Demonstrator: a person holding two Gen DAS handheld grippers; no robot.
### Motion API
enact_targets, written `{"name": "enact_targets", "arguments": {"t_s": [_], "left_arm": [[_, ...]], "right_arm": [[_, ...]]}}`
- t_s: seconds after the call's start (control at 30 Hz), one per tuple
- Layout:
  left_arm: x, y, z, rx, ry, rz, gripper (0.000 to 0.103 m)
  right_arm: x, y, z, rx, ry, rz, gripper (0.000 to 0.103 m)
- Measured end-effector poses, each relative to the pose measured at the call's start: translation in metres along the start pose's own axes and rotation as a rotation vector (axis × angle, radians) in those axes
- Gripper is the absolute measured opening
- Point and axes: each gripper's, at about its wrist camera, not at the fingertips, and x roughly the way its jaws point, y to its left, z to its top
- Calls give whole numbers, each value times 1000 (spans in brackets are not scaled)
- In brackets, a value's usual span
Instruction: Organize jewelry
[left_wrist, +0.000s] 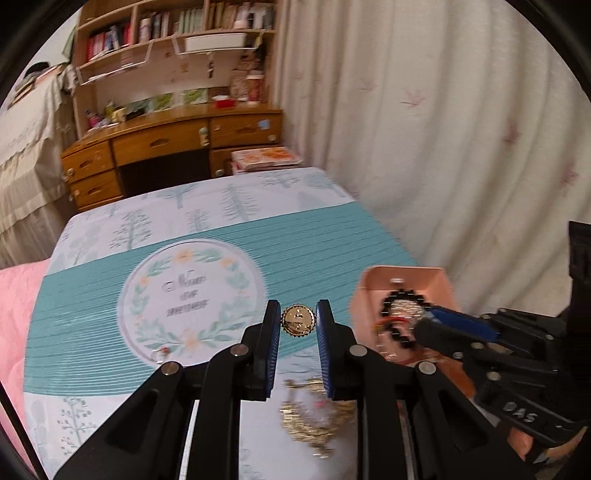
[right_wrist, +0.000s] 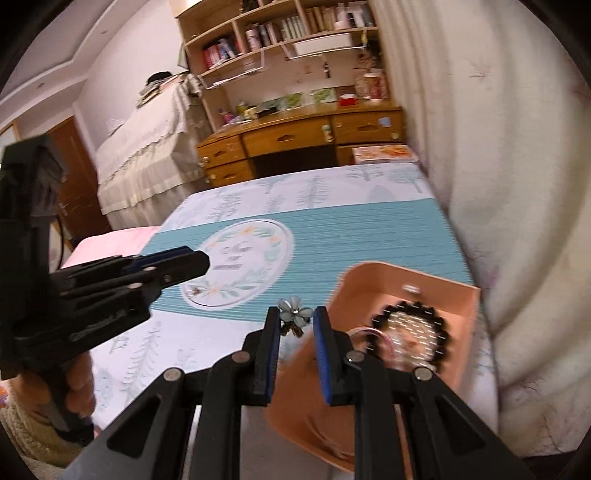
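Observation:
My left gripper (left_wrist: 297, 325) is shut on a round gold brooch (left_wrist: 297, 322) and holds it above the patterned tablecloth (left_wrist: 221, 236). A gold chain piece (left_wrist: 314, 421) lies blurred below it. My right gripper (right_wrist: 294, 321) is shut on a pale blue flower brooch (right_wrist: 294, 313) beside the near left rim of the pink box (right_wrist: 436, 280). The box holds a black bead bracelet (right_wrist: 410, 332) and other jewelry. In the left wrist view the right gripper (left_wrist: 436, 325) reaches over the box (left_wrist: 402, 280). The left gripper also shows in the right wrist view (right_wrist: 199, 262).
A small clear item (left_wrist: 161, 353) lies on the cloth's round emblem. A cream curtain (left_wrist: 461, 129) hangs close on the right. A wooden desk (left_wrist: 166, 140) with shelves stands beyond the table. A pink cover (left_wrist: 14, 314) lies to the left.

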Motion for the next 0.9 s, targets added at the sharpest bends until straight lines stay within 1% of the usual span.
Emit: {"name": "enact_targets", "arguments": {"t_s": [0.13, 0.23, 0.4, 0.43, 0.47, 0.5, 0.53, 0.57, 0.63, 0.7, 0.73, 0.9], "left_arm": [[10, -27, -4, 35, 20, -33, 17], [20, -44, -11, 59, 47, -41, 17], [36, -57, -20, 75, 94, -60, 18], [38, -59, -22, 78, 100, -59, 19], [39, -61, -24, 79, 104, -55, 22], [40, -62, -27, 81, 107, -49, 32], [40, -63, -28, 82, 104, -34, 39], [39, -62, -29, 82, 98, -18, 43], [36, -60, -30, 72, 86, 9, 60], [33, -56, -31, 58, 78, 12, 69], [31, -56, -32, 56, 73, 17, 71], [26, -54, -35, 60, 70, 38, 73]], "right_arm": [[5, -12, -10, 22, 35, -33, 18], [10, -21, -16, 40, 63, -40, 19], [13, -32, -23, 76, 96, -33, 19], [14, -34, -24, 81, 99, -34, 19], [14, -35, -25, 85, 101, -33, 21], [14, -36, -26, 89, 101, -34, 23], [13, -38, -27, 94, 99, -41, 23], [12, -39, -27, 98, 97, -42, 23], [10, -42, -29, 111, 95, -40, 23], [10, -43, -30, 122, 91, -32, 23], [9, -44, -31, 123, 91, -31, 23], [9, -42, -31, 124, 90, -24, 24]]}}
